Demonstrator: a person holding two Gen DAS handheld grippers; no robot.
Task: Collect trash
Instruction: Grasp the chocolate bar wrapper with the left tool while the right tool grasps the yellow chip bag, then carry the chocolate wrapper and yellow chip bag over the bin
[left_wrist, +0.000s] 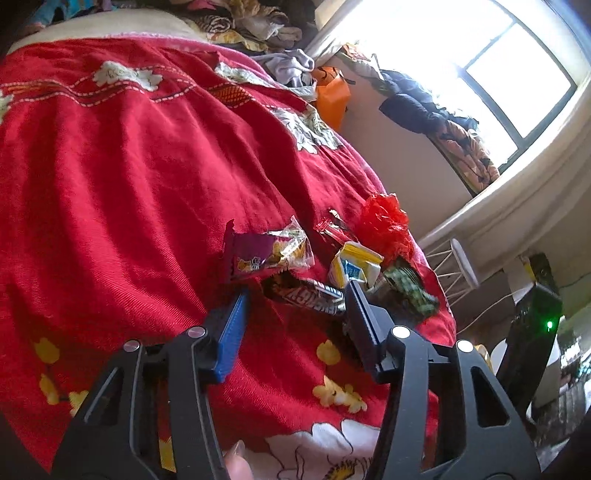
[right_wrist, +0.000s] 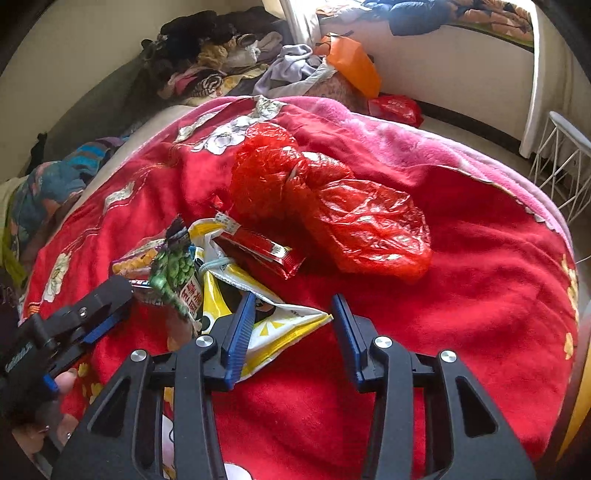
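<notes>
Here both grippers stand apart: left gripper straddles the chocolate bar wrapper, right gripper the yellow wrapper; slick foil may slip when clamped

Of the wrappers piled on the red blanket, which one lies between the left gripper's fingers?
The dark brown candy-bar wrapper, lying between the left gripper fingers. The purple, yellow-white and green wrappers all sit beyond or beside the fingertips.

A lived-in bedroom at home: bed under a red flowered blanket, heaps of clothes by the wall, bright window, bedding draped along the sill.
</notes>
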